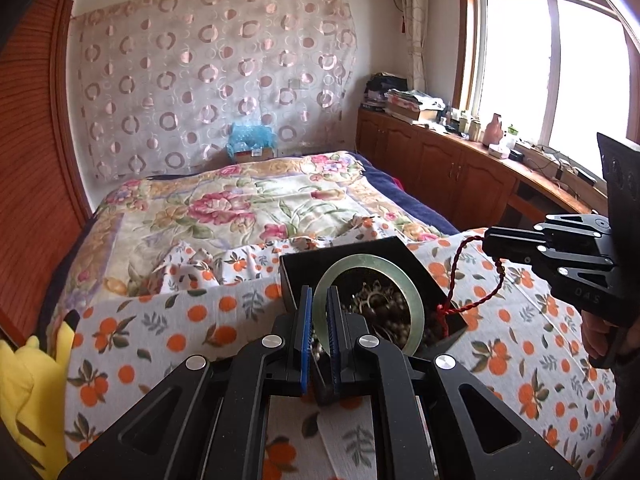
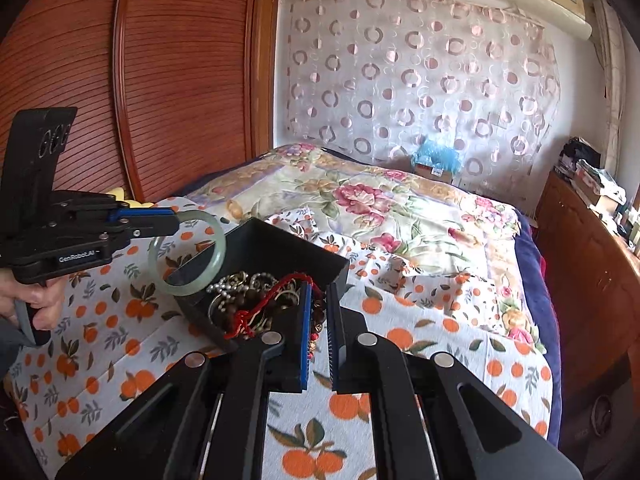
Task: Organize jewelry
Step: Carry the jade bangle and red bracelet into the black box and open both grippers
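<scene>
Left gripper (image 1: 319,316) clamped — right gripper (image 2: 318,320) pinched narrow.

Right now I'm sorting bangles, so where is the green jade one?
The jade bangle is clamped in the left gripper, held upright above the black jewelry box, at its left side in the right wrist view.

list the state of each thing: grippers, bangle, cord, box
left gripper: shut on the bangle
bangle: held upright above the box
right gripper: shut on the red cord
red cord: lifted, its tail trailing into the box
box: open, full of tangled jewelry
</scene>
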